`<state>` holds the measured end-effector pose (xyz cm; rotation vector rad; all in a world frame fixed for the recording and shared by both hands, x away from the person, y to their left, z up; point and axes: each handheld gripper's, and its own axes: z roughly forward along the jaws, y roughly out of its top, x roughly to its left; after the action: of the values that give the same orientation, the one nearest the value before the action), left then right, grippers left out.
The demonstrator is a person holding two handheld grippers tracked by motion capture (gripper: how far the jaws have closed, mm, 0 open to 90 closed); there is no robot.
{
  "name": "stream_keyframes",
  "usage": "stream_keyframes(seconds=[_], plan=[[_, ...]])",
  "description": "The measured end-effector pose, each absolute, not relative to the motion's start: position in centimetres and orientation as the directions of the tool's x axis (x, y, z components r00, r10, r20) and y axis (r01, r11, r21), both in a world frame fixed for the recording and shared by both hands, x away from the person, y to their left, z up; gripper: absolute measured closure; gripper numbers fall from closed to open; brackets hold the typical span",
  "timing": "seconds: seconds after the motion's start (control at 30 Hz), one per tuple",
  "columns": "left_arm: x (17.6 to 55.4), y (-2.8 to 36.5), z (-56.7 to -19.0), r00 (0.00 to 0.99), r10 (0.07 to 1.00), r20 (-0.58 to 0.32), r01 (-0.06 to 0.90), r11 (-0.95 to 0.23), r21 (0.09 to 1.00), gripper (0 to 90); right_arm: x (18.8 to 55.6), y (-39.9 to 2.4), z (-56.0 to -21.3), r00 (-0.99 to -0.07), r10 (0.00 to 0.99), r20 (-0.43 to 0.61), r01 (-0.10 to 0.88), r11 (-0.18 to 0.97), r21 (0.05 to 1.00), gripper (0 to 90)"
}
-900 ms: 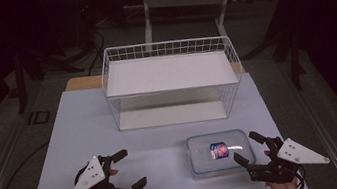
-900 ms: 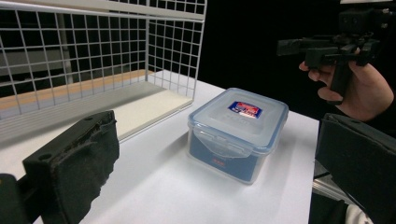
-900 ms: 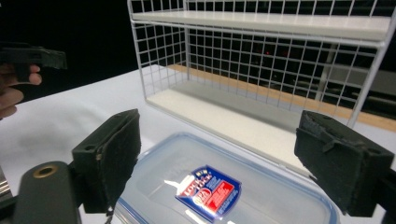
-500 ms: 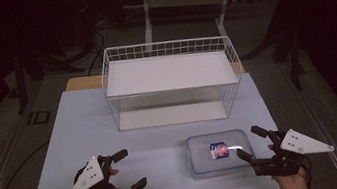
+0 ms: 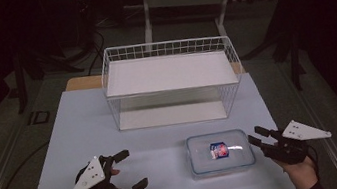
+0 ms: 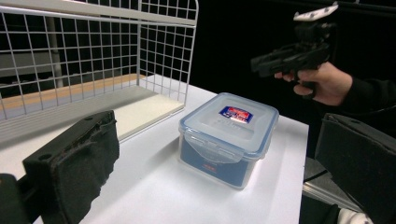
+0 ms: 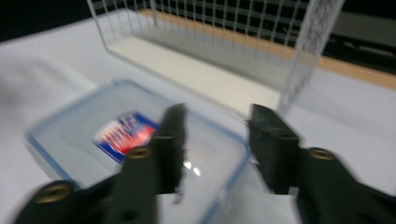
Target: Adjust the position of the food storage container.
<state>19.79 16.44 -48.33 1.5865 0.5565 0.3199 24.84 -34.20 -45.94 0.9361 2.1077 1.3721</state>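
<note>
High view: my left gripper (image 5: 126, 171) sits at the near left of the white table (image 5: 86, 132), its jaws spread wide with nothing between them, well apart from everything else. My right gripper (image 5: 258, 137) is at the near right, just beside the right end of the clear plastic food container (image 5: 221, 153). Its jaws are parted and point toward the box; I cannot tell whether a tip touches the rim. The container stands flat on the table in front of the white wire basket (image 5: 171, 81), apart from it, its snap-on lid carrying a small blue and red label (image 5: 219, 150). The basket lies across the far half of the table, with a white panel inside it.

Left gripper view: my two black padded jaws rise at the bottom corners, far apart, and the container (image 6: 228, 136) stands between them farther off, lid closed and the label (image 6: 235, 113) on top. The basket (image 6: 93, 56) is to its left. Beyond the box my other hand (image 6: 322, 84) holds the right gripper (image 6: 261, 63) above the table edge.

Right gripper view: the picture is blurred. My jaws are open with a gap between them, over the near corner of the container (image 7: 93, 135), the label (image 7: 123, 133) just left of the left jaw. The basket (image 7: 243, 51) stands behind.
</note>
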Motion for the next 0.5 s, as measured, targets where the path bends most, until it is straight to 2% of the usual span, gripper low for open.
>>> stream_keyframes(seconds=[0.03, 0.1, 0.13, 0.17, 0.23, 0.5], plan=[[19.8, 16.4, -48.4, 0.84, 0.528, -0.125, 0.159, -0.019, 0.987, 0.0, 24.8, -34.2, -45.9, -0.666, 0.746, -0.009, 0.294, 0.273, 0.916, 60.4], [19.8, 16.4, -48.4, 0.841, 0.526, -0.125, 0.161, -0.023, 0.987, 0.0, 25.3, -34.9, -47.2, -0.657, 0.754, 0.002, 0.331, 0.286, 0.899, 70.1], [19.8, 16.3, -48.4, 0.841, 0.526, -0.124, 0.161, -0.024, 0.987, 0.0, 25.3, -34.9, -47.2, -0.657, 0.754, 0.002, 0.331, 0.286, 0.899, 70.1], [19.9, 16.3, -48.5, 0.842, 0.523, -0.13, 0.165, -0.022, 0.986, 0.0, 25.4, -35.2, -47.8, -0.653, 0.757, 0.005, 0.35, 0.296, 0.889, 79.4], [19.9, 16.3, -48.5, 0.842, 0.524, -0.13, 0.166, -0.022, 0.986, 0.0, 25.5, -35.4, -48.4, -0.655, 0.756, 0.001, 0.364, 0.315, 0.877, 88.4], [19.9, 16.2, -48.6, 0.845, 0.518, -0.131, 0.169, -0.027, 0.985, 0.0, 25.5, -35.4, -49.8, -0.682, 0.731, 0.015, 0.383, 0.34, 0.859, 90.0]])
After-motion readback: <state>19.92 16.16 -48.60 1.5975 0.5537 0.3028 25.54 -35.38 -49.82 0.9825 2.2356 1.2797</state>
